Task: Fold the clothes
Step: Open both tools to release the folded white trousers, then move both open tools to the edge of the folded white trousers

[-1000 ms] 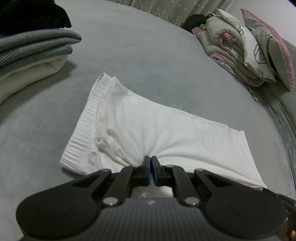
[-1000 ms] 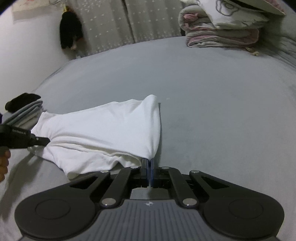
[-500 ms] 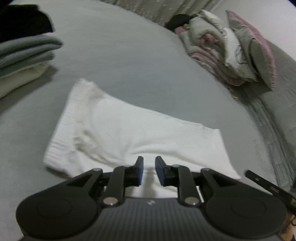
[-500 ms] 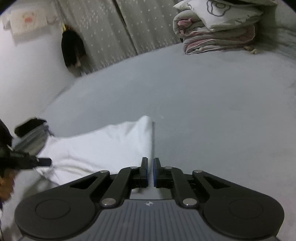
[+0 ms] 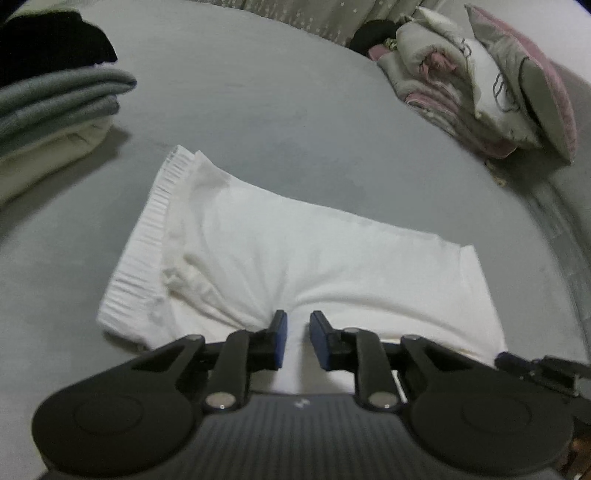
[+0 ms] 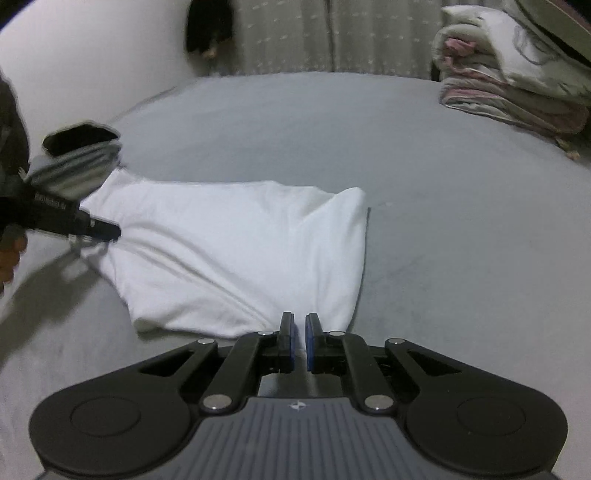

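Note:
A white garment (image 5: 295, 258) with a ribbed band lies folded flat on the grey bed (image 5: 258, 110). It also shows in the right wrist view (image 6: 229, 251). My left gripper (image 5: 297, 338) is open, its jaws apart over the garment's near edge, holding nothing. My right gripper (image 6: 299, 341) is open by a narrow gap at the garment's near right corner, holding nothing. The left gripper also shows in the right wrist view (image 6: 107, 232) at the garment's left side.
A stack of folded clothes (image 5: 48, 122), black, grey and cream, sits at the left; it also shows in the right wrist view (image 6: 77, 155). Folded bedding and pillows (image 5: 480, 81) lie at the far right. A curtain (image 6: 314, 33) hangs behind the bed.
Both grippers have opened and let go of the white garment, which now lies flat on the bed. The left jaws have spread wider over the last half second.

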A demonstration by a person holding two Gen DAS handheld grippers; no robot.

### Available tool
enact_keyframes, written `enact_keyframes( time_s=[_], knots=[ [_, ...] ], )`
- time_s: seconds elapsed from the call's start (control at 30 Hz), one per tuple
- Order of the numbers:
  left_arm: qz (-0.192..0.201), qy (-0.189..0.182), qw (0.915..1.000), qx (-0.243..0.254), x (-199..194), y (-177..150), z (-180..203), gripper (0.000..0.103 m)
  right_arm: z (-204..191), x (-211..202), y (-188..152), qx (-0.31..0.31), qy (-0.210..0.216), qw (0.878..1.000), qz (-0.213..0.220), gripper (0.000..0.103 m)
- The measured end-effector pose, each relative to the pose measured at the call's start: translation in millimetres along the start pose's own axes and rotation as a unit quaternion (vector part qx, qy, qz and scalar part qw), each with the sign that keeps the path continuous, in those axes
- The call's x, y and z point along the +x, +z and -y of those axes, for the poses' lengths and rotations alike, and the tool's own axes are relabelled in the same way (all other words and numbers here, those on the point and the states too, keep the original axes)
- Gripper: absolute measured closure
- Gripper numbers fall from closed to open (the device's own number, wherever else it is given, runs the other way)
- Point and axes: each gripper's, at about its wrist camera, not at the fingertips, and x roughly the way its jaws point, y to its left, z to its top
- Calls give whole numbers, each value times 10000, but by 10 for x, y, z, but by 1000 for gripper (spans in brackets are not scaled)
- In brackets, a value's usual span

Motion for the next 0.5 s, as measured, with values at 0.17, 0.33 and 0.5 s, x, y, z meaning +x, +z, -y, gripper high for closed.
enact_keyframes(
  time_s=[0.17, 0.33, 0.5],
  knots=[
    [144, -43, 9999, -21, -70, -18, 41, 84, 4, -69, 46, 115, -69, 9992, 388, 90],
    [389, -107, 9990, 199, -98, -75, 200, 75, -72, -34, 91, 420, -38, 9958, 807, 75],
    [312, 107, 9993, 177, 33, -114, 224, 76, -308, 174, 19, 79, -316, 9985, 445, 74]
  ],
)
